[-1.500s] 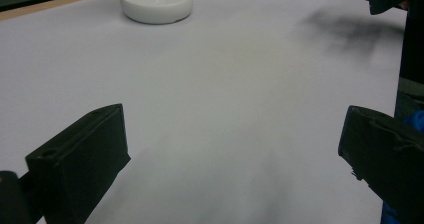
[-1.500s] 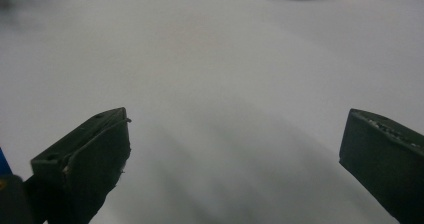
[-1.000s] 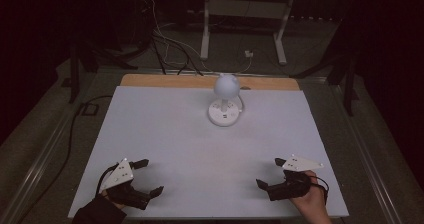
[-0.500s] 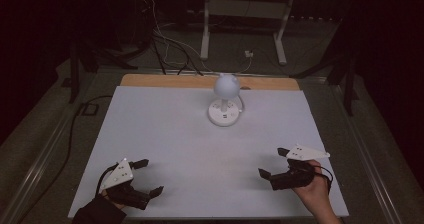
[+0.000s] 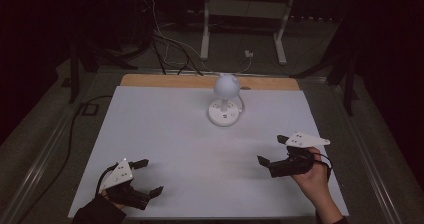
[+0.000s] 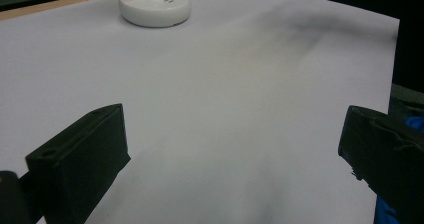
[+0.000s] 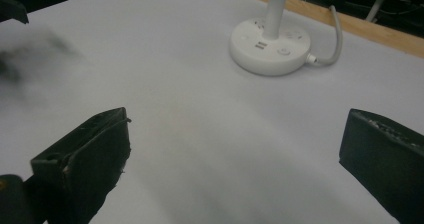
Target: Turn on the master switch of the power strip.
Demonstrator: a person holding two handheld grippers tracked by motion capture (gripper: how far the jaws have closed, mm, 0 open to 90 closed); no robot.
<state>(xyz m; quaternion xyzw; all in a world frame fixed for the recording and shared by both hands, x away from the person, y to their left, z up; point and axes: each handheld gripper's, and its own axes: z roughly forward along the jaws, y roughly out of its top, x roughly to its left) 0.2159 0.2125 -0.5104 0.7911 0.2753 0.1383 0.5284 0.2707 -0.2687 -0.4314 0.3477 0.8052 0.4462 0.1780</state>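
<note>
**Both grippers released over white table; lamp at far edge**

Markings: no brand or readable writing on any item. The lamp point(image 5: 225, 101) base carries small dark slots and a round button on its top face, seen in the right gripper view point(image 7: 270, 46); no text can be made out there.

Grippers: the left gripper point(image 5: 148, 175) sits low at the near left corner of the table, jaws spread wide with nothing between them. The right gripper point(image 5: 272, 149) is held above the near right part of the table, jaws likewise parted and bare. Each carries a grey three-cornered plate. Both point roughly toward the lamp and are well apart from it.

Lamp position: it stands upright near the far edge, about mid-width, round white head above a round white base. A white cord point(image 7: 336, 36) leaves the base and runs back over the edge.

Obscured: in both gripper views the lamp stem is cut off by the top of the frame, and the left gripper view shows the base point(image 6: 155, 6) alone. A dark smear at the left of the right gripper view is too blurred to identify.

Surface and room: the table point(image 5: 165, 129) has a plain white top with a wooden strip point(image 5: 165, 80) along the far side. The room is dim; cables point(image 5: 165, 44) lie on the floor behind, near a white stand point(image 5: 245, 9).
</note>
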